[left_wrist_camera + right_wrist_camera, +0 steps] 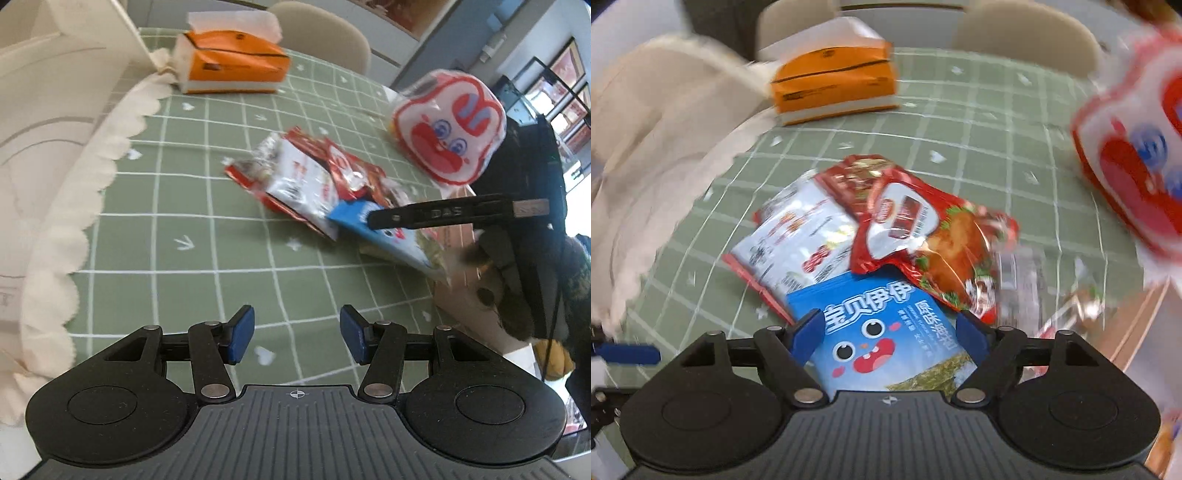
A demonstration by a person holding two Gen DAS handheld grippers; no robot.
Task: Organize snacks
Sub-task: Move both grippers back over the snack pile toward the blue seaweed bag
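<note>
My right claw (pixel 890 332) stands spread, blue snack packet (pixel 886 343) between its fingers, unpinched. Red packet (pixel 923 236) lies just ahead. My left claw (pixel 297 334) spread over bare counter (pixel 207 236).

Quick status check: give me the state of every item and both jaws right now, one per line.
Left gripper: jaws open, empty, over bare tablecloth.
Right gripper: jaws open, astride the blue pack, not gripping it.
Blue pack: flat, sealed, its top edge under the red pack.
Red pack: crumpled, lying across the pile.
White pack: flat, partly covered.
Tissue box: open, tissue sticking out.
Face bag: puffy, sealed, at the table edge.
</note>
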